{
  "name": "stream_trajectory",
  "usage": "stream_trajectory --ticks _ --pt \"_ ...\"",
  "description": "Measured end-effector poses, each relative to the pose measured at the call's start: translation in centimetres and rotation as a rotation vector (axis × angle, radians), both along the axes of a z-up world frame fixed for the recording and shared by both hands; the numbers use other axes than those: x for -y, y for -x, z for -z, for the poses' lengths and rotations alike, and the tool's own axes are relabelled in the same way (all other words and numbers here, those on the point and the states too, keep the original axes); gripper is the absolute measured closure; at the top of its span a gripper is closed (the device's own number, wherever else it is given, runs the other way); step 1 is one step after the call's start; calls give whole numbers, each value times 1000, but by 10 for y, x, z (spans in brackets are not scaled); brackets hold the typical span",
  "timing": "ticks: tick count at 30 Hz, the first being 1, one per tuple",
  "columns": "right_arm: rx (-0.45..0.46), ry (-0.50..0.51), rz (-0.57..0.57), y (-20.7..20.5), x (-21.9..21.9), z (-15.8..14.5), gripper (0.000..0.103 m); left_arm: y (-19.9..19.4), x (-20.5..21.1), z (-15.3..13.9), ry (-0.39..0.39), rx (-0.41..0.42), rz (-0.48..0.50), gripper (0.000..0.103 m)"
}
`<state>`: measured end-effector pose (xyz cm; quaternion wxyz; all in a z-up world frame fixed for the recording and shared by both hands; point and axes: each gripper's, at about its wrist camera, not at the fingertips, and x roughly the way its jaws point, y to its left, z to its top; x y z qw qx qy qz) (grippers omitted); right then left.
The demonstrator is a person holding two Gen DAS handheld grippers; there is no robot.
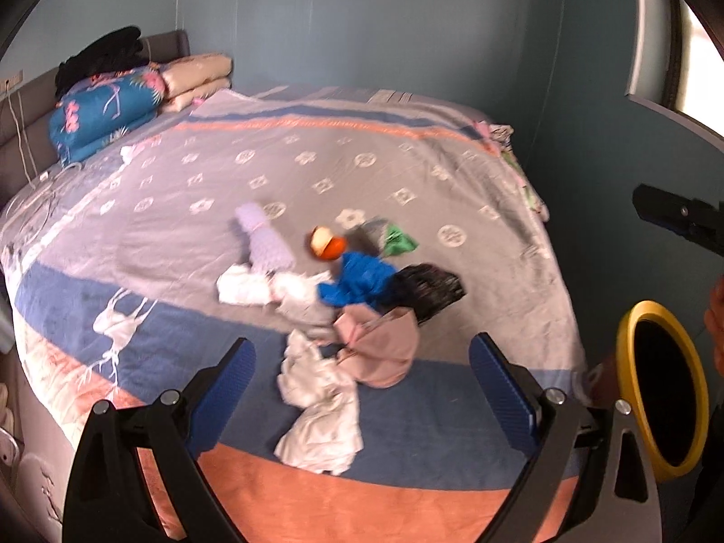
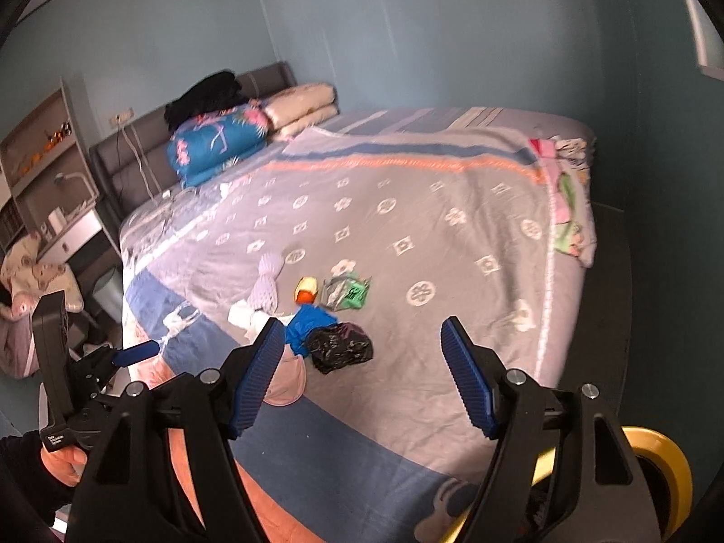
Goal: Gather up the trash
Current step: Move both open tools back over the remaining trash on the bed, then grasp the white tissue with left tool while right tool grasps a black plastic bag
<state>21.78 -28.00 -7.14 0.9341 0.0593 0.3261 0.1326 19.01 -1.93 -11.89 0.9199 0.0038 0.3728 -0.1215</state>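
A heap of litter and cloth lies on the bed: a black crumpled bag (image 1: 430, 287) (image 2: 340, 347), a blue wrapper (image 1: 359, 278) (image 2: 310, 323), a green packet (image 1: 398, 240) (image 2: 355, 292), an orange-and-white piece (image 1: 326, 244) (image 2: 306, 293), white tissues (image 1: 321, 402) and a pink cloth (image 1: 382, 353). My left gripper (image 1: 362, 380) is open and empty above the near tissues. My right gripper (image 2: 362, 375) is open and empty, just short of the black bag. A yellow-rimmed bin (image 1: 663, 398) (image 2: 651, 466) stands at the bed's right foot.
The bed (image 1: 407, 172) has a grey, blue and orange patterned cover. Folded quilts and pillows (image 1: 104, 108) are stacked at the headboard. A desk and shelves (image 2: 50, 181) stand on the left in the right wrist view. Blue walls surround the bed.
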Motion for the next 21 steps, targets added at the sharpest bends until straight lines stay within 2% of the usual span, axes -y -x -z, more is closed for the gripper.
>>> stream_trajectory --ticks 5,10,17,21 --pt "-51 45 -58 -34 -28 26 34 -11 -14 31 0 -62 -12 11" --pt "-148 100 -104 -75 -62 64 35 -23 -26 57 22 -121 -35 11" --pt "-271 163 -104 -121 -87 116 35 -36 -35 85 53 -176 -51 11" --pt "-311 198 -97 -139 -96 137 35 -43 -39 98 76 -209 -56 11"
